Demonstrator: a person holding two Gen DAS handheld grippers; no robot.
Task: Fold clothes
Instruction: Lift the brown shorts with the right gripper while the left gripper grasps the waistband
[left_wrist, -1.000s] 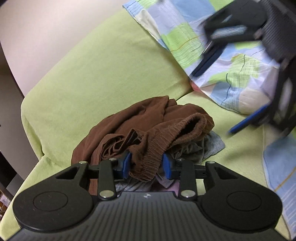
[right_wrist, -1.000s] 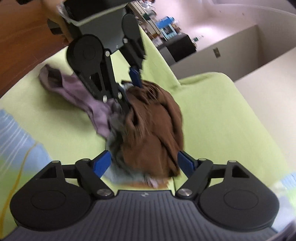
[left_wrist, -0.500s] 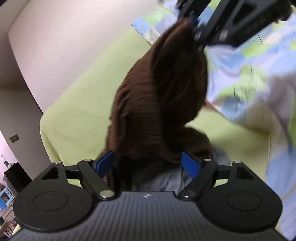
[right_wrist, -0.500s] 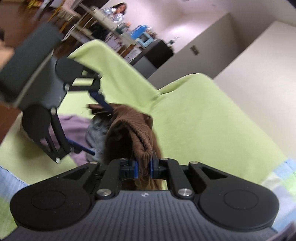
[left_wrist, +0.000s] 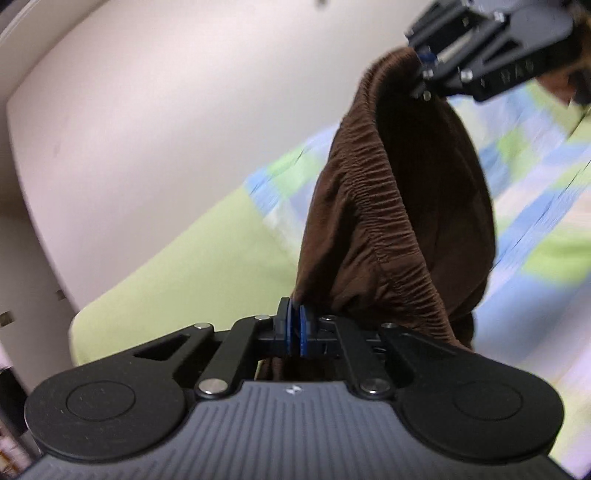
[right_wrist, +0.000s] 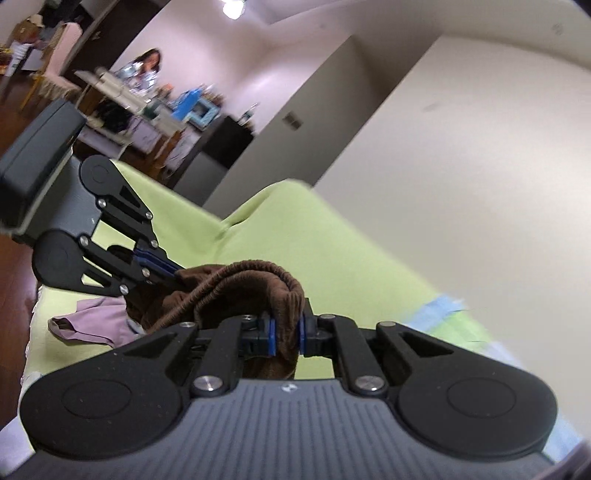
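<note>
My left claw is pinched nearly flat, its blue pads pressed together on an edge of the brown shorts. My right claw is clamped on a thick fold of the elastic waistband, blue pads squeezing it from both sides. The shorts hang in the air between my two claws, gathered band stretched from one to the other. Below them lies a lilac garment on the green sofa. Farther off, a blurred patchwork cloth, perhaps a blanket, drapes the sofa.
</note>
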